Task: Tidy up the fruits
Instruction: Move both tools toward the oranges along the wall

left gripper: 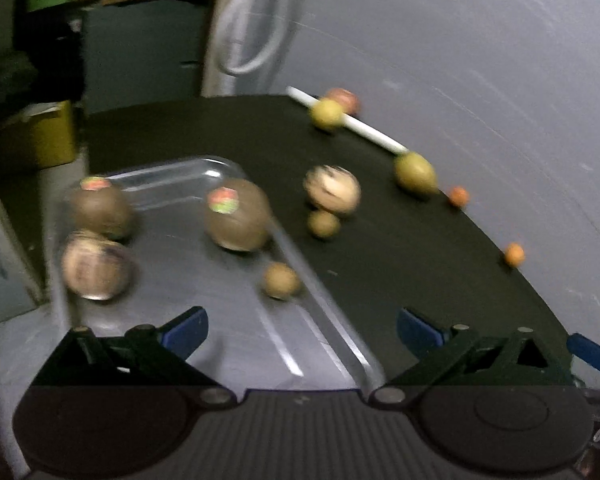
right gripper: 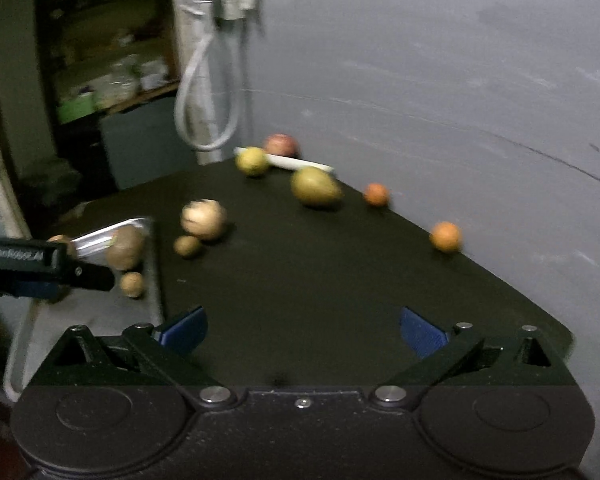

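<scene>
A metal tray [left gripper: 228,320] lies at the left of the black table [left gripper: 380,240]. In it are two brown stickered fruits [left gripper: 236,214] [left gripper: 100,210], a tan striped fruit [left gripper: 96,270] and a small brown one [left gripper: 281,280]. On the table sit a pale striped fruit [left gripper: 332,189] [right gripper: 203,219], a small brown fruit [left gripper: 323,223] [right gripper: 187,246], two yellow-green fruits [right gripper: 315,186] [right gripper: 252,161], a red fruit [right gripper: 281,145] and two small oranges [right gripper: 445,236] [right gripper: 376,194]. My left gripper [left gripper: 302,330] is open and empty over the tray's near end. My right gripper [right gripper: 303,330] is open and empty over the table.
A white strip [left gripper: 352,120] lies along the table's far edge by the grey wall [right gripper: 460,80]. A white cable loop [right gripper: 204,112] hangs behind the table. Shelves with clutter [right gripper: 108,80] stand at the back left. The left gripper's body [right gripper: 40,264] shows at the left of the right wrist view.
</scene>
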Motion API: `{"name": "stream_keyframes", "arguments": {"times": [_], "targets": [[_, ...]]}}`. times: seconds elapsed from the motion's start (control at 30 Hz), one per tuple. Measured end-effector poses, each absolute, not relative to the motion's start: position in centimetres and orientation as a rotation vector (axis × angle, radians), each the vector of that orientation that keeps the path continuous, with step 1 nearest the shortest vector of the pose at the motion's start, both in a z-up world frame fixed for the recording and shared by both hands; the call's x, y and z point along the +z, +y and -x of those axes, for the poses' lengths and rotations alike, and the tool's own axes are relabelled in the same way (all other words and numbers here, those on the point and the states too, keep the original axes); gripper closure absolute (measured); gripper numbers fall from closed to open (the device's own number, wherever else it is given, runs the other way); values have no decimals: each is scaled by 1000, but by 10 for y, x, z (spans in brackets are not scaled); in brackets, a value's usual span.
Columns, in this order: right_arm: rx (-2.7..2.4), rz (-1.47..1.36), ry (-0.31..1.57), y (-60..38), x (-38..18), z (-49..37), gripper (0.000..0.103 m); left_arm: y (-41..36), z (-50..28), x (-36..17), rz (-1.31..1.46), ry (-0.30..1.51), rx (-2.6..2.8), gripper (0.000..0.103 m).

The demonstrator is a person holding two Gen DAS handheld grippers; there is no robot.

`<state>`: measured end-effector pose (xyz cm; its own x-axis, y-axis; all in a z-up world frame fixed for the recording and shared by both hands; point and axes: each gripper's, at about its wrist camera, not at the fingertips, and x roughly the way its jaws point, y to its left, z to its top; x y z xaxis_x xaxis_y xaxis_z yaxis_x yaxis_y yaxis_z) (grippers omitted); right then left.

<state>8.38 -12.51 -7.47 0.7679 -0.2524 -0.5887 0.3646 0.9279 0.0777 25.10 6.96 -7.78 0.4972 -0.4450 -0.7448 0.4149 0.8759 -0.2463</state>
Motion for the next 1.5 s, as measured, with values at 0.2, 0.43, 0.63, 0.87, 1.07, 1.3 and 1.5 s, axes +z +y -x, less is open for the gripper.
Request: {"name": "stream_keyframes", "arguments": {"times": [0.2,0.43,0.63,0.87,1.07,1.3,1.5], "targets": [[-453,-232,653,-156,-85,-65,1,35,-245,-88,-16,938,-575,1],[-501,-214,698,-191,-92,-63,1,-8,-264,-88,-89,933,-612,1],[-486,-215,705,-226,-93,-80,1,-62,-289,-81,-179,888,-673,1],[-495,-236,654,-256,-98,-109,1,-130,-317,-71,-291,829,-819,1],[-522,-307,628,-274,-109,-140,2,-197,-339,-71,-440,733,-948,1],[-527,-365,660,-291,-126,-177,19,-256,-368,-97,-501,759,-992,1],[-550,-370,668,-298,-135,-193,28,-280,-376,-121,-586,789,-1017,2]]}}
